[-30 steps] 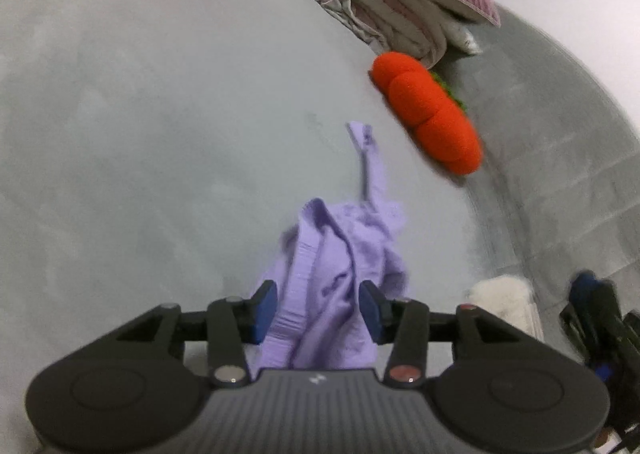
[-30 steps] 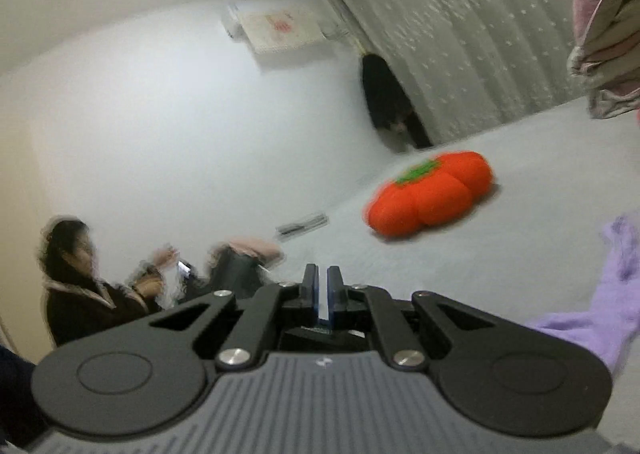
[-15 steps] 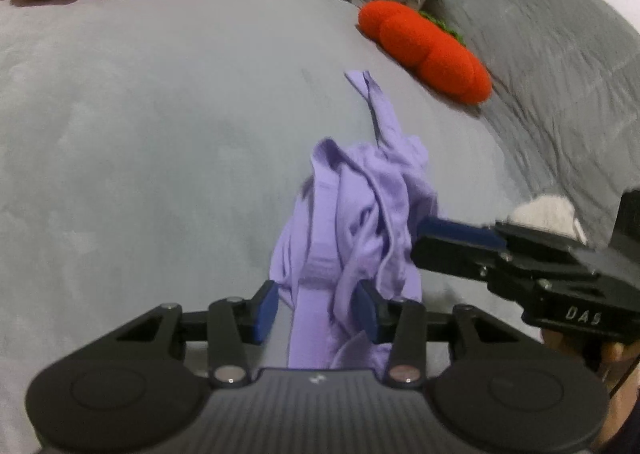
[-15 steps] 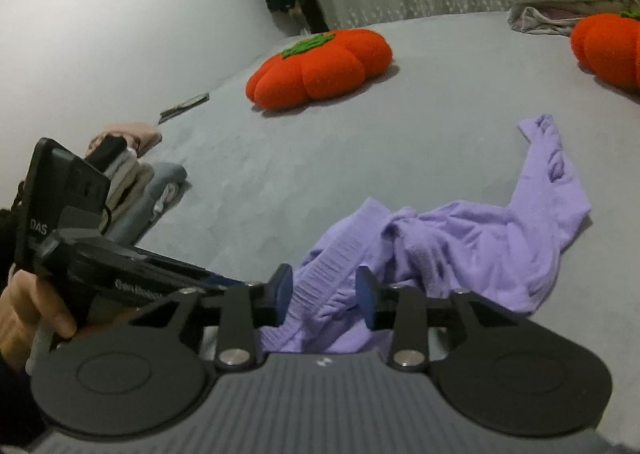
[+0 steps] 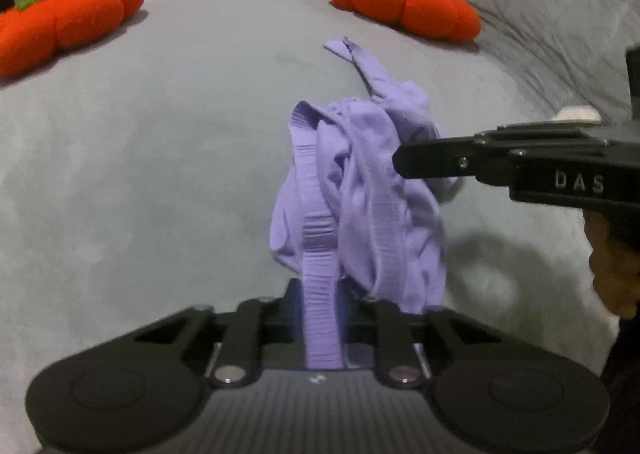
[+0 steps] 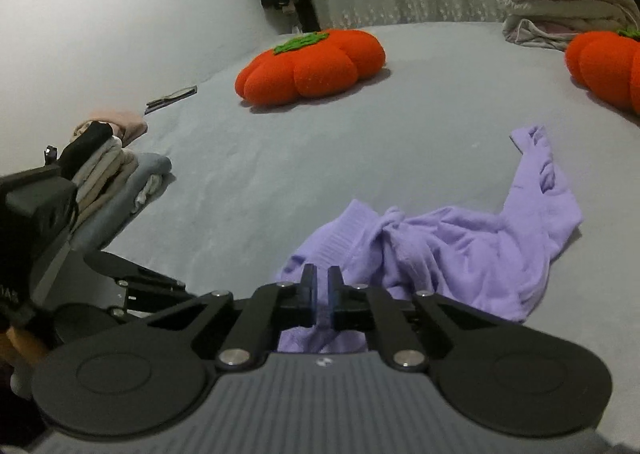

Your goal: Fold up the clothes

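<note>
The lilac garment (image 5: 360, 190) is soft ribbed knit; the grey bedcover (image 5: 140, 174) looks matt and velvety; the pumpkin cushions (image 6: 312, 66) look plush.

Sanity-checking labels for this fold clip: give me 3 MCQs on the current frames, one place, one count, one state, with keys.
1. What does the left gripper pinch?
A. pumpkin cushion
B. ribbed band of the purple garment
C. nothing

2. How many orange pumpkin cushions lie on the grey bed?
A. one
B. two
C. four

3. How does the purple garment lie?
A. crumpled
B. neatly folded
C. spread flat

Key: 1 B, the ribbed strip runs between the closed fingers. 2 B, one cushion far left, one far right. 3 A, bunched folds with a twisted tail.
</note>
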A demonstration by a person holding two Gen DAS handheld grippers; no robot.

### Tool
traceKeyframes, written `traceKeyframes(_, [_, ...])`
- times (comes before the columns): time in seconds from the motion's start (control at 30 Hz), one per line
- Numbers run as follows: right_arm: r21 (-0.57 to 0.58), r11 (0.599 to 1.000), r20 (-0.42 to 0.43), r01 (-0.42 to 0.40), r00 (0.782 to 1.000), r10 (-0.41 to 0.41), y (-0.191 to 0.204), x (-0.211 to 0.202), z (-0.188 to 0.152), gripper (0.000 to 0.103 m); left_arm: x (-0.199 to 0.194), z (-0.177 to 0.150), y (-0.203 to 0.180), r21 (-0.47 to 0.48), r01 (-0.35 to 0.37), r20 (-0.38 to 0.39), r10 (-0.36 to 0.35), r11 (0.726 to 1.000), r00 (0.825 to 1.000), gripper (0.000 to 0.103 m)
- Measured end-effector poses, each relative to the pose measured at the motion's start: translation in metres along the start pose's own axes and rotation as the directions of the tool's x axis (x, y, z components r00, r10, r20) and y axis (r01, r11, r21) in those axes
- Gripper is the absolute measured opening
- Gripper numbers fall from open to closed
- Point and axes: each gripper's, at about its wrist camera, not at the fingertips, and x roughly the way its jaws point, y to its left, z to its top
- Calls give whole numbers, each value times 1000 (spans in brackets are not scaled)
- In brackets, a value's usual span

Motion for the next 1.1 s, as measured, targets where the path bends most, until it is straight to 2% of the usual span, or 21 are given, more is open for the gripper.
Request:
traceKeyframes(0.2, [-29, 1000, -30, 7, 1000, -8, 6, 7, -3, 14, -25, -5, 10, -67, 16, 62, -12, 998, 998, 2])
traceKeyframes(0.37, [-24, 1000, -20, -9, 1000, 8, 4, 3, -3, 15, -48, -9, 18, -124, 41, 129, -25, 991, 991, 1])
traceKeyframes(0.47, [-10, 1000, -8, -25, 1000, 25, 3, 0, -2, 19, -68, -12, 31, -152, 7, 178, 20, 988, 984, 1])
traceKeyframes(0.53, [4, 999, -5, -40, 999, 40, 3, 1, -1, 29, -72, -15, 43, -182, -11, 174, 43, 983, 984, 1])
traceKeyframes(0.6, [19, 998, -5, -55, 998, 55, 5, 2, 0, 35, -74, -20, 54, -211, -40, 154, 74, 977, 985, 1])
traceKeyframes(0.7, [31, 998, -16, -55, 998, 56, 7, 6, 0, 36, -67, -26, 64, -247, -91, 103, 119, 965, 988, 2])
traceKeyframes(0.83, [63, 994, -26, -86, 996, 88, 10, 11, 0, 37, -55, -25, 67, -265, -77, 79, 101, 961, 992, 2])
traceKeyframes(0.87, [63, 993, -27, -96, 995, 98, 12, 12, 0, 37, -54, -24, 68, -284, -63, 85, 91, 957, 992, 3])
traceKeyframes(0.93, [52, 993, -29, -103, 994, 105, 16, 13, -2, 37, -55, -20, 73, -318, -57, 101, 93, 947, 990, 14])
traceKeyframes(1.0, [34, 994, -32, -100, 994, 101, 20, 14, -3, 37, -55, -16, 78, -343, -58, 120, 105, 938, 987, 32])
traceKeyframes(1.1, [26, 994, -35, -108, 993, 109, 24, 18, -6, 37, -49, -9, 81, -356, -49, 138, 105, 933, 985, 39])
